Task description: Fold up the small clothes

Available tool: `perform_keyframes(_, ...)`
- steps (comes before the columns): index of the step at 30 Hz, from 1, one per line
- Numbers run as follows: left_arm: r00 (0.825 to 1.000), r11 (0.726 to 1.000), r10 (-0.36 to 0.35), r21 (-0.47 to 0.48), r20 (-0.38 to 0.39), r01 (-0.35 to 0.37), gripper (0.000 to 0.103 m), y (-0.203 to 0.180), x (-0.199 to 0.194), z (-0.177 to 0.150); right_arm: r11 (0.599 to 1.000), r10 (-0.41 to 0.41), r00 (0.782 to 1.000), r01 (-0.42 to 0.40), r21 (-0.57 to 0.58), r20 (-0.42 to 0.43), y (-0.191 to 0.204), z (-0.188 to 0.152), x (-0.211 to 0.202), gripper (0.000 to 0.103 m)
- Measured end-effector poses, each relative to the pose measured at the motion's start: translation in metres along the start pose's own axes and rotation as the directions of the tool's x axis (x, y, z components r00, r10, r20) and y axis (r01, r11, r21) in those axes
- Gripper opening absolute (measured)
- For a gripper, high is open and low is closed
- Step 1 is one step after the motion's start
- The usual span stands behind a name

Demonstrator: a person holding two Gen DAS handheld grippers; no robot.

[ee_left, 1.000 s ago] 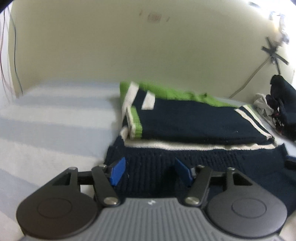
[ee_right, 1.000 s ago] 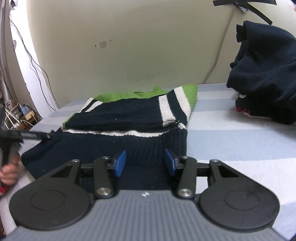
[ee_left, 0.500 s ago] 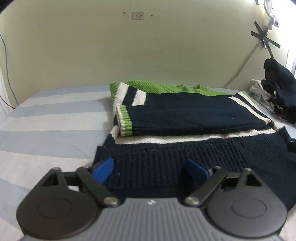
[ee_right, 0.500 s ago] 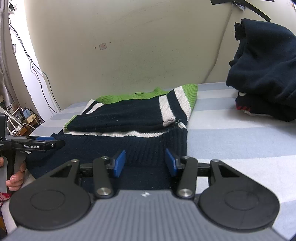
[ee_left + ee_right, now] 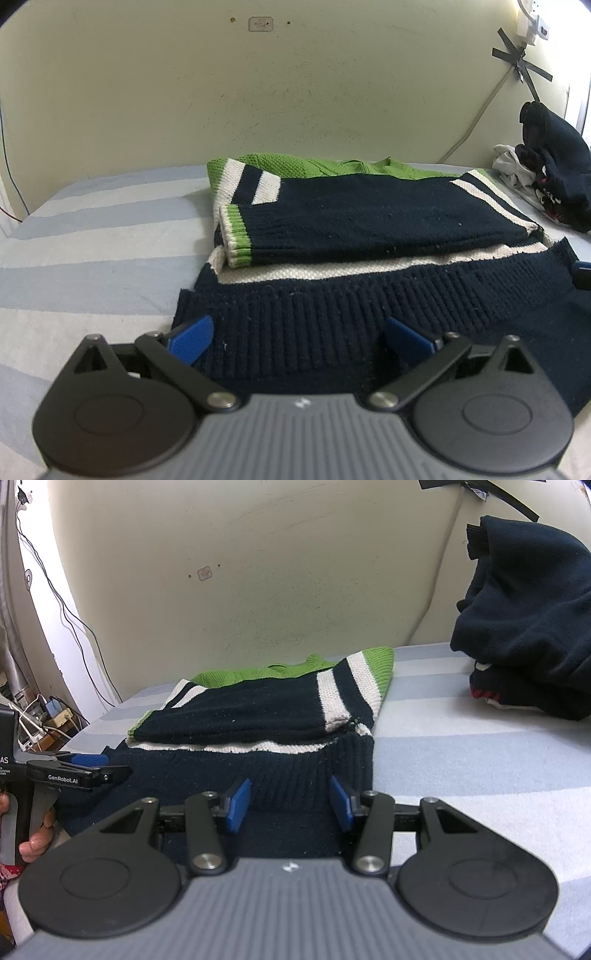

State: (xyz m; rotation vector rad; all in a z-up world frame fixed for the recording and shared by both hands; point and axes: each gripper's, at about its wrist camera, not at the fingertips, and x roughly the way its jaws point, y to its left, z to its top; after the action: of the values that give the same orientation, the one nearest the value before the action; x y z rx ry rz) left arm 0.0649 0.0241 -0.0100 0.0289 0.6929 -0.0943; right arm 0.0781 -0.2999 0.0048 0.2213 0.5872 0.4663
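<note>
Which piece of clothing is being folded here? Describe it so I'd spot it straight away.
Look at the bed with the blue-and-white striped sheet against the cream wall. In its middle lies a knitted sweater, sleeves folded across its body, its ribbed navy hem nearest both tools. Unlike the crumpled dark clothes pile at the right, it lies flat and has bright green and white stripes.

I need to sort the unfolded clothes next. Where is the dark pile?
The dark pile sits at the right edge of both views, on the striped bedsheet against the wall, right of the partly folded sweater.
</note>
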Motion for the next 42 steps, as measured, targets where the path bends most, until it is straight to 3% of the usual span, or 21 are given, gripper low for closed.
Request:
perform_keyframes(20, 0.999, 0.999, -0.039, 0.019, 0.006, 0.039, 0.103, 0.0042, -0.0052, -0.0028, 1.000, -0.001, 1.000, 0.001, 0.000, 0.002, -0.0001, -0.0001, -0.0003, 0.051)
perform_keyframes(42, 1.000, 0.999, -0.028, 0.040, -0.002, 0.028, 0.103, 0.0005, -0.0045, -0.0019, 1.000, -0.002, 1.000, 0.002, 0.001, 0.005, -0.0001, -0.0003, -0.0002, 0.051)
